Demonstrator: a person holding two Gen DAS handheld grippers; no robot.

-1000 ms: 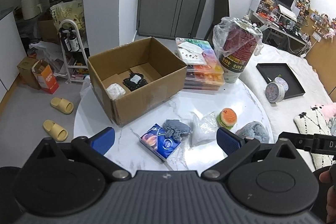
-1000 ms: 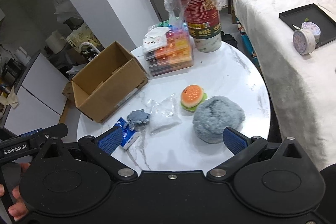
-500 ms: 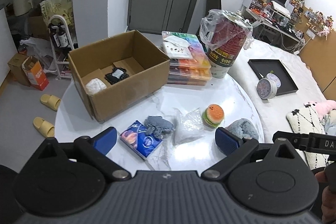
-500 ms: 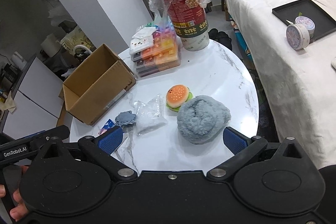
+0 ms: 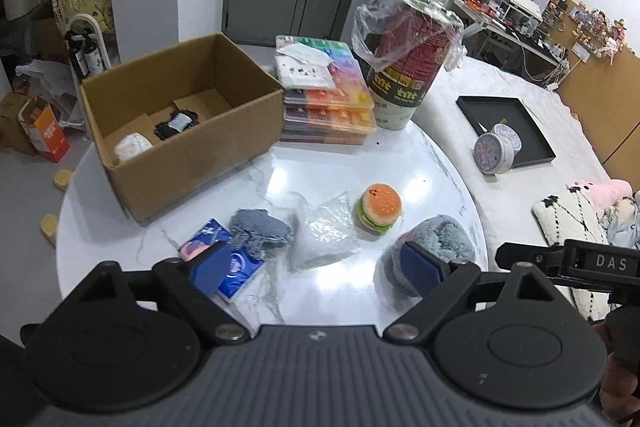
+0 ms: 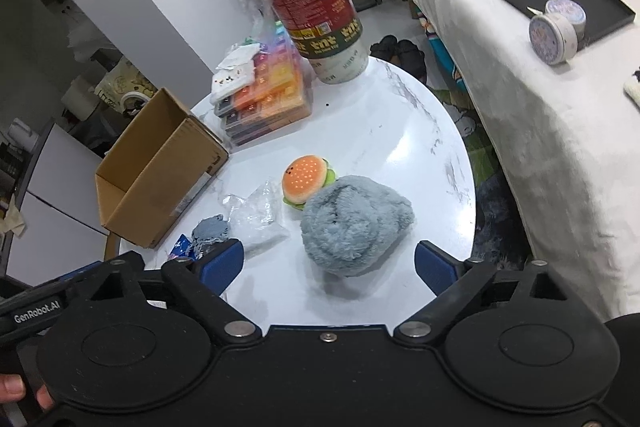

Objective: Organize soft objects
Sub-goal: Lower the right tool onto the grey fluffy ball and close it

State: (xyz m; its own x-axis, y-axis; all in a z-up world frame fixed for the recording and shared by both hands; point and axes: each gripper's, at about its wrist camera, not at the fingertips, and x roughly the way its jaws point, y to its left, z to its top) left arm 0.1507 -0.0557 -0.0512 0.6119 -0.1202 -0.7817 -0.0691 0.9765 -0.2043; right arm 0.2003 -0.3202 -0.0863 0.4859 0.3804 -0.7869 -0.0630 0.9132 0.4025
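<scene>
A grey fluffy plush (image 6: pixel 356 227) lies near the right edge of the round white marble table (image 6: pixel 400 131), just ahead of the right gripper (image 6: pixel 329 263), whose blue-padded jaws stand wide apart and hold nothing, one to each side of the plush. Touching its far left side is a small burger plush (image 6: pixel 306 179), and left of that lie a crumpled clear plastic bag (image 6: pixel 256 217), a grey knitted cloth (image 6: pixel 210 233) and a blue tissue pack (image 5: pixel 224 263) partly under the cloth. The left gripper (image 5: pixel 316 267) hovers over the near edge of the table, also spread wide and empty, its right pad in front of the grey plush in that view. Farther left stands an open cardboard box (image 5: pixel 180 115) holding a white bundle (image 5: pixel 132 147) and a dark item (image 5: pixel 176 123), possibly fabric. Behind are stacked colourful plastic cases (image 5: pixel 324 107) and a large red tub (image 5: pixel 404 63) wrapped in plastic film.
</scene>
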